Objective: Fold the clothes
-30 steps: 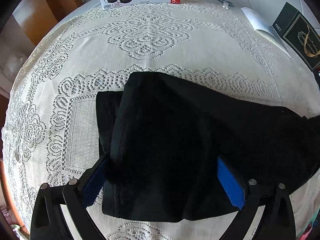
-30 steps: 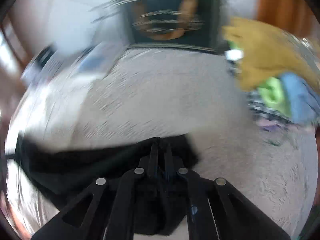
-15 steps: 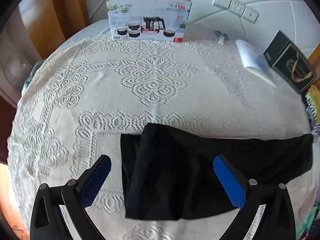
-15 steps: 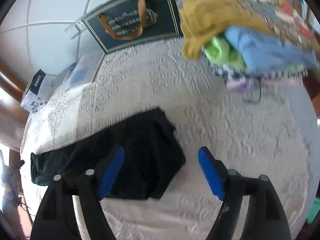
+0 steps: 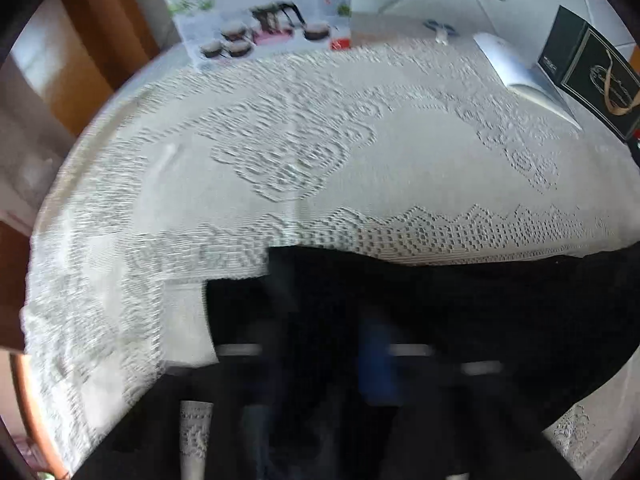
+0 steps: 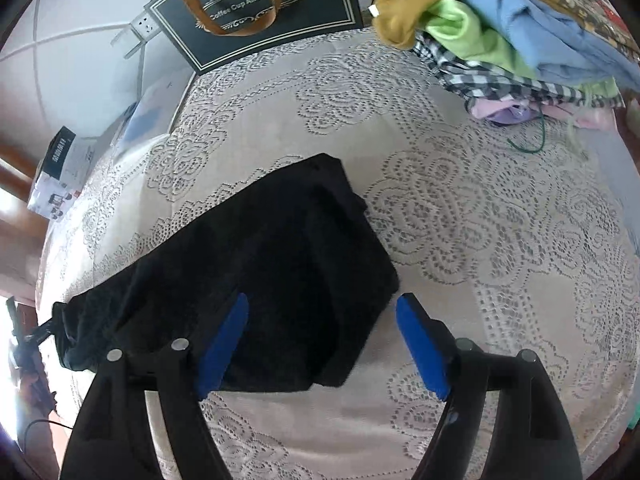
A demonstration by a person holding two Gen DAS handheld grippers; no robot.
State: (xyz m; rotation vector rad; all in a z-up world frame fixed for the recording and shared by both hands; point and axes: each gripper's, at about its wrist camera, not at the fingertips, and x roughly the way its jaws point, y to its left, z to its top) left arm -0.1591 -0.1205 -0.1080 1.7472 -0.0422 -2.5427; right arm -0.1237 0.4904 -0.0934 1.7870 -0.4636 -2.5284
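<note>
A black garment [image 6: 260, 272] lies folded into a long strip on the white lace tablecloth [image 6: 460, 208]. My right gripper [image 6: 320, 344] is open, its blue pads [image 6: 420, 344] hovering over the garment's near right end, holding nothing. In the left wrist view the same black garment [image 5: 440, 312] fills the lower half. My left gripper [image 5: 320, 364] is badly blurred and low over the cloth; its jaws look close together, one blue pad [image 5: 376, 364] showing faintly. Whether it grips the cloth is unclear.
A pile of coloured clothes [image 6: 500, 32] sits at the far right of the table. A black gift bag [image 6: 256, 12] stands at the back, also in the left wrist view [image 5: 592, 76]. A tea-set box [image 5: 264, 28] and white papers [image 5: 520, 68] lie at the far edge.
My left gripper has dropped down onto the black garment, its jaws seemingly moving together; the view is blurred. My right gripper stays open and has moved slightly closer over the garment's right end.
</note>
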